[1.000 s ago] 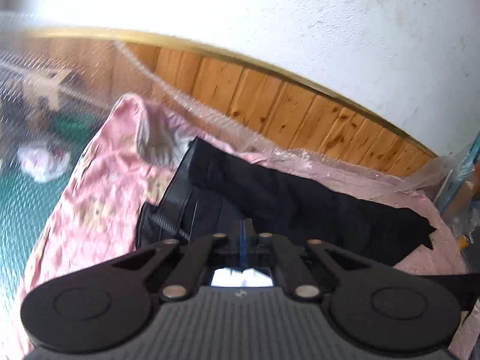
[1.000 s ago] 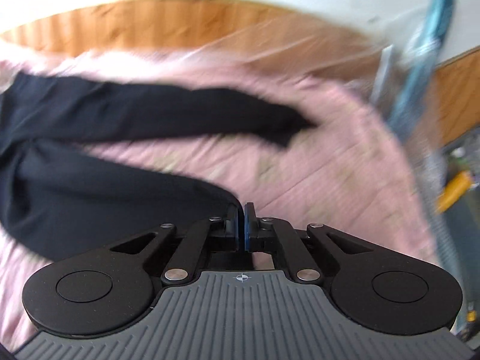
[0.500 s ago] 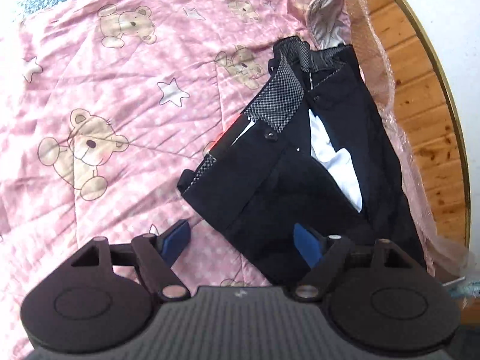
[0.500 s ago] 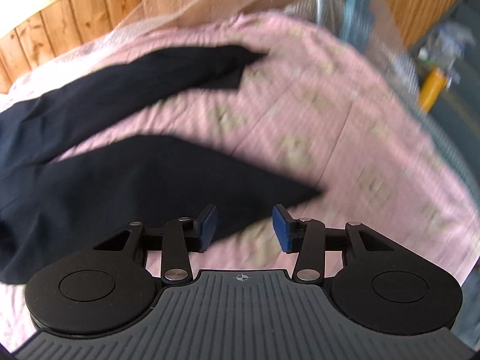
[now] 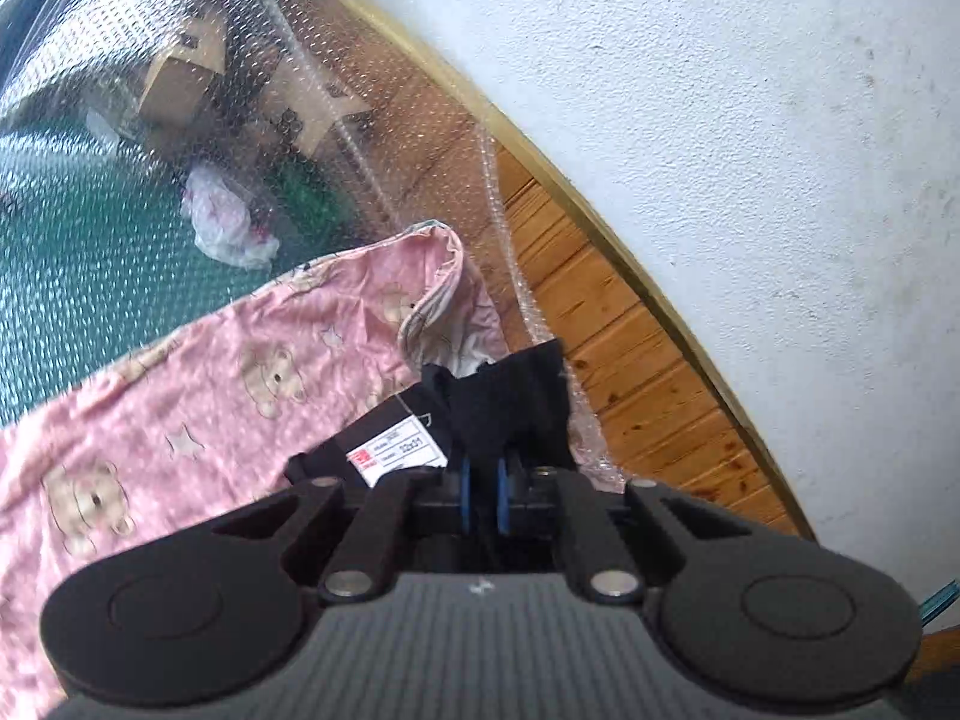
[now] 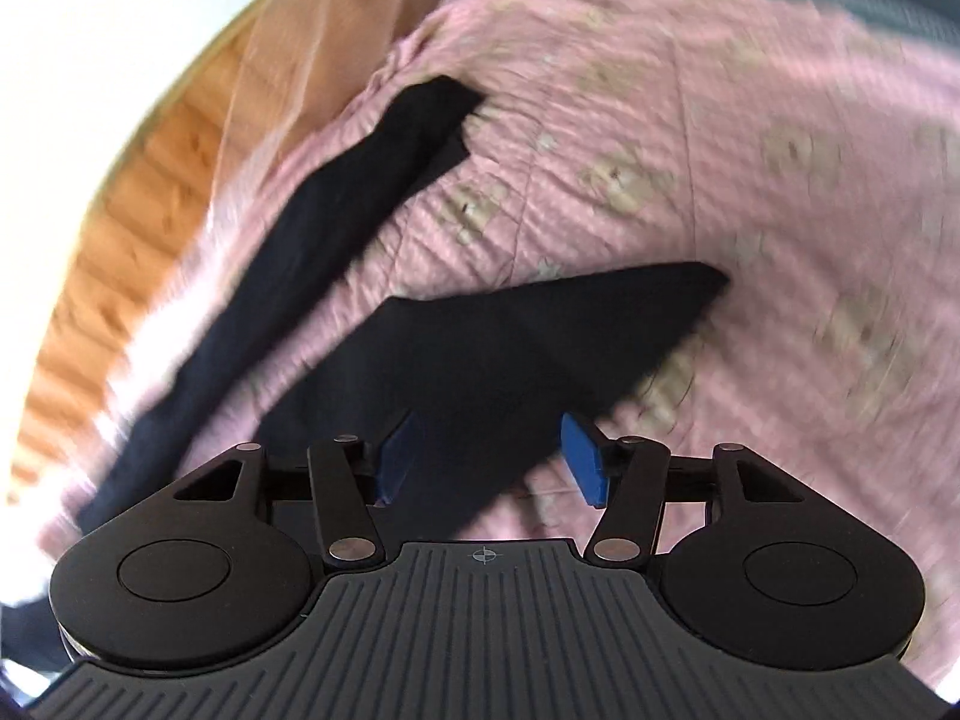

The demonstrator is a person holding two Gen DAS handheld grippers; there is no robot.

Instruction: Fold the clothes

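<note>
Waistband cloth of the black fabric trousers (image 5: 510, 402) sits pinched in the left hand-held gripper (image 5: 483, 495), anchoring that end on the pink bear-print bedsheet (image 5: 198, 396); the right hand-held gripper (image 6: 489, 456) gapes over a leg, poised to grab.

**One tag with partly legible print**

A white tag (image 5: 401, 452) is seen on the dark trousers (image 5: 510, 402) in the left wrist view. A small red mark is printed at its left end, and its lettering cannot be read. Boxed rows of small print run across the tag; only a number resembling "32x31" can be made out, and uncertainly. In the blurred right wrist view, no text can be read.
</note>
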